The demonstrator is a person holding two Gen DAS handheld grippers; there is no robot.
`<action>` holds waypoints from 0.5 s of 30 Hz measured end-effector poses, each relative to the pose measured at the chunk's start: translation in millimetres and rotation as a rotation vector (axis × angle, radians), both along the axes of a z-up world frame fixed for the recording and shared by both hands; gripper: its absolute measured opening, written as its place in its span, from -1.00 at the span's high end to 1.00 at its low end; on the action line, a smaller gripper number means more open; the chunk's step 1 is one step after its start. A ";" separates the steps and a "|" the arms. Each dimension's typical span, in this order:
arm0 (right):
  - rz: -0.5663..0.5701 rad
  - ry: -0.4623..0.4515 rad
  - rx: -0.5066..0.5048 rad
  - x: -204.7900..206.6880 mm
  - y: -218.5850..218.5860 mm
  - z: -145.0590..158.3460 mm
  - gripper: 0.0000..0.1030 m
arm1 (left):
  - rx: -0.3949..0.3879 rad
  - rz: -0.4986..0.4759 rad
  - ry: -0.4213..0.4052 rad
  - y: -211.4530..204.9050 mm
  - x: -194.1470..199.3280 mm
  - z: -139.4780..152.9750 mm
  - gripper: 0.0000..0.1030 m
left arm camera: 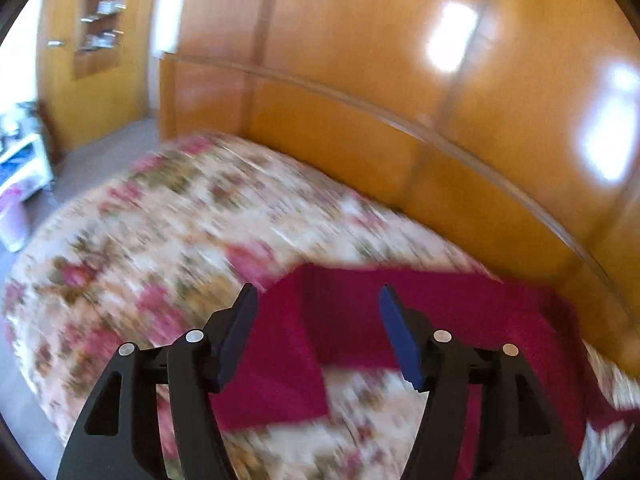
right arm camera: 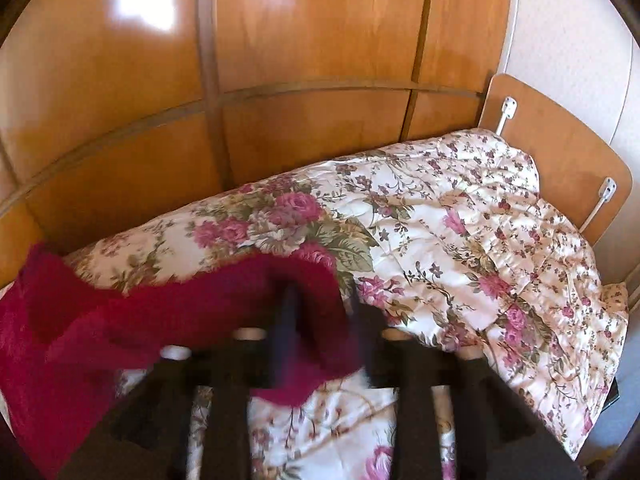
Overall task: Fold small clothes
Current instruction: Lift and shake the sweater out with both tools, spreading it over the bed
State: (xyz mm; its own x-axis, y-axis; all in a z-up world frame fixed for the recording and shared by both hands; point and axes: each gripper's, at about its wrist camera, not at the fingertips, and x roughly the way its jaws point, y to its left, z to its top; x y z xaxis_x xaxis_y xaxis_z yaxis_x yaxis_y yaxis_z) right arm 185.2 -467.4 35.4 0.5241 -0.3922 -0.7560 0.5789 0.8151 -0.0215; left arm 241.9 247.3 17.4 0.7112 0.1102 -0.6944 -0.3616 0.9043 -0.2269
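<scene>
A crimson fuzzy garment (left arm camera: 352, 320) lies on the floral bedspread (left arm camera: 160, 220), one sleeve or leg folded across at its left end. My left gripper (left arm camera: 318, 332) is open and empty, hovering above that folded part. In the right wrist view the same garment (right arm camera: 160, 320) lies bunched at the left, and one end of it is draped between the fingers of my right gripper (right arm camera: 324, 344). That gripper is motion-blurred, its fingers a hand's width apart with cloth between them; whether it pinches the cloth is unclear.
A wooden wall panel (left arm camera: 400, 80) runs along the far side of the bed. A wooden headboard (right arm camera: 560, 160) stands at the right end. Shelves (left arm camera: 102, 16) and a white unit (left arm camera: 24, 160) stand at far left beyond the floor.
</scene>
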 end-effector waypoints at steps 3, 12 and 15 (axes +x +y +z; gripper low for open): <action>0.034 -0.028 0.019 -15.0 14.0 1.3 -0.28 | -0.045 -0.166 0.026 -35.1 -26.5 -16.6 -0.19; 0.481 0.110 0.370 -92.6 143.7 -68.1 -0.23 | -0.415 -0.512 0.145 -128.0 -119.0 -92.7 -0.19; 0.551 0.177 0.389 -102.3 181.1 -94.8 -0.07 | -0.471 -0.517 0.167 -142.3 -123.6 -106.4 -0.19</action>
State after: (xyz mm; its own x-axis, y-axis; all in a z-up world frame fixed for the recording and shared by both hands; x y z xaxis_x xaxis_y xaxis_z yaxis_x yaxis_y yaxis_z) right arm 82.9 -286.4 -59.5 0.4246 0.2122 -0.8802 0.0936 0.9566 0.2758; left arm 118.3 105.0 -89.0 0.4715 -0.5498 -0.6895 0.0222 0.7890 -0.6140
